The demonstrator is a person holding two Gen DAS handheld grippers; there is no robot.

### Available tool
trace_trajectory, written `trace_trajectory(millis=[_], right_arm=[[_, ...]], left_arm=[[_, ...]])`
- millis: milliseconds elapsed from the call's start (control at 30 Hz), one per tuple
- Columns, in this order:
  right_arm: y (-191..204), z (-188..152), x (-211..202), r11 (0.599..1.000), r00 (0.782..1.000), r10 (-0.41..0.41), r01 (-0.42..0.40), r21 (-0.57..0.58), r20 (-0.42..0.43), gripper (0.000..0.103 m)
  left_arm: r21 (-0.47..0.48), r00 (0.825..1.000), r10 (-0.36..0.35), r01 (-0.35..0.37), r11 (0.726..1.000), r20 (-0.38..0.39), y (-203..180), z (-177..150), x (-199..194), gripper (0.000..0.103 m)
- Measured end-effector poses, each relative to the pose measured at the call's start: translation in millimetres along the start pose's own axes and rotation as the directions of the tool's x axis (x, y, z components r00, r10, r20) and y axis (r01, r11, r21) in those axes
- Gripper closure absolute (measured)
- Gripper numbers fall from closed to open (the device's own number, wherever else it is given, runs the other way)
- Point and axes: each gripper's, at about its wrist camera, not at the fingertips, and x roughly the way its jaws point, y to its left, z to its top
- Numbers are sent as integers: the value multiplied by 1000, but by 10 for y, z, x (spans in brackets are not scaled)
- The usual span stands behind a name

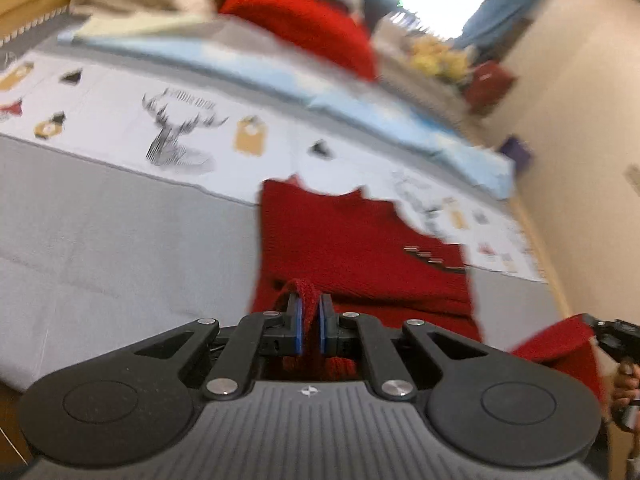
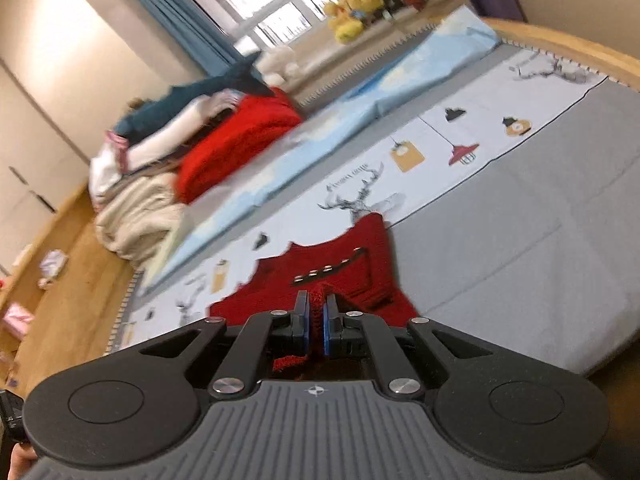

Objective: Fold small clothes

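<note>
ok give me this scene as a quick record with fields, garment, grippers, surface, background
garment: red knit garment, partly lying on the bed
left hand-held gripper: shut on a fold of the red knit garment
right hand-held gripper: shut on the garment's edge
surface: grey bedspread with a printed white band
background: pile of clothes, yellow plush toy

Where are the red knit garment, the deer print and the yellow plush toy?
red knit garment [image 1: 352, 240]: left wrist view, middle of its body.
deer print [image 1: 176, 136]: left wrist view, head.
yellow plush toy [image 2: 352, 10]: right wrist view, body.
</note>
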Motion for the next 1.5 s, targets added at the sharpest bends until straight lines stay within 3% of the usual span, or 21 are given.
trace_trajectory(millis=[133, 167, 300, 400, 433, 467, 533, 567, 667, 733, 767, 833, 1000, 1033, 1067, 1100, 1133, 1233, 1333, 1400, 1500], right_arm=[[-126, 321, 882, 997, 994, -83, 83, 4, -72, 98], [-171, 402, 1113, 993, 990, -115, 116, -1, -83, 98], [-354, 533, 1738, 968, 965, -249, 250, -9, -82, 92], [-445, 351, 1887, 949, 948, -312, 307, -73, -63, 85], [-502, 308, 1975, 945, 932, -328, 322, -64, -156, 84], [-535, 300, 2002, 950, 931, -312, 311, -36, -189, 81], [-544, 306, 1980, 965, 952, -259, 263, 1, -160, 60], [-535, 304, 1994, 964, 952, -265, 266, -13, -154, 55], [-606, 206, 2114, 955, 939, -296, 291, -53, -177, 55], [-723, 163, 2216, 946, 914, -317, 324, -14, -254, 54], [-754, 157, 2238, 948, 916, -304, 319, 13, -262, 55], [-782, 156, 2272, 954, 925, -277, 298, 44, -261, 54], [-737, 107, 2465, 955, 909, -275, 296, 21, -313, 54], [-713, 102, 2489, 956, 909, -278, 294, 6, -312, 55], [-684, 109, 2506, 956, 910, -280, 292, -7, -307, 63], [-651, 119, 2504, 957, 913, -282, 289, -22, -294, 88], [-614, 132, 2488, 958, 917, -284, 285, -37, -280, 93], [-487, 201, 2315, 957, 941, -288, 278, -78, -179, 94], [-349, 332, 2005, 974, 975, -220, 219, -61, -9, 96], [-253, 391, 1821, 980, 979, -173, 182, -78, 104, 97], [-113, 456, 1678, 978, 957, -131, 168, -126, 259, 98]], left_arm=[[10, 996, 49, -48, 999, -73, 182, 414, 862, 94], [8, 995, 49, -48, 999, -86, 232, 487, 1030, 89], [-97, 988, 144, -149, 984, -59, 534, 523, 1358, 83], [-222, 983, 119, -148, 964, -139, 700, 490, 1440, 82], [-222, 986, 95, -125, 967, -139, 685, 496, 1447, 72], [-197, 987, 82, -109, 974, -138, 649, 500, 1466, 59], [-147, 982, 97, -121, 982, -160, 588, 485, 1544, 48], [-137, 979, 103, -128, 982, -175, 575, 478, 1592, 48], [-151, 971, 104, -139, 979, -217, 525, 430, 1724, 48], [-150, 970, 101, -136, 979, -220, 489, 418, 1781, 46], [-143, 969, 101, -135, 980, -224, 463, 409, 1827, 46], [-128, 966, 104, -137, 982, -238, 427, 404, 1894, 46], [-92, 960, 135, -162, 982, -243, 365, 414, 2005, 47], [-87, 963, 136, -160, 983, -234, 358, 418, 2001, 64], [-77, 966, 134, -154, 985, -221, 343, 431, 1986, 93], [-63, 968, 138, -154, 986, -209, 317, 453, 1966, 92], [-44, 973, 142, -153, 987, -182, 281, 474, 1909, 92], [25, 986, 153, -152, 988, -70, 130, 540, 1670, 93], [49, 988, 133, -138, 989, 84, 14, 607, 1395, 93], [67, 973, 138, -153, 986, 184, -70, 665, 1267, 93], [68, 941, 164, -192, 979, 297, -170, 747, 1189, 93]])
